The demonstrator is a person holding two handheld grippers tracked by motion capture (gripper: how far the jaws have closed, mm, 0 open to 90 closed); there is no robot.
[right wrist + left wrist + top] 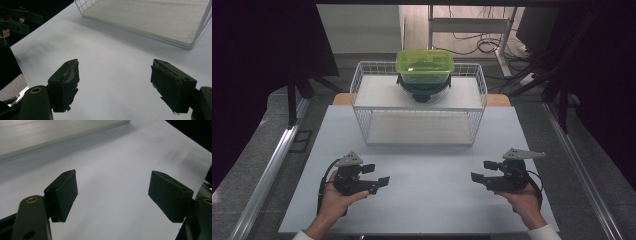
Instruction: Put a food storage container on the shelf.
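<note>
Each hand holds a black gripper; the left gripper [378, 175] and the right gripper [482, 170] both have two chunky black jaws with small screw holes; a grey three-cornered plate sits on top of each; a black cable trails from each; white sleeve cuffs show at both wrists.

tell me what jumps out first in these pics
The bright green tub stands out first, sitting on a dark bowl-like thing on the top shelf of the white wire rack at the far side of the table. Near the front edge, the left gripper and right gripper point toward each other over the table, open and holding nothing.
</note>
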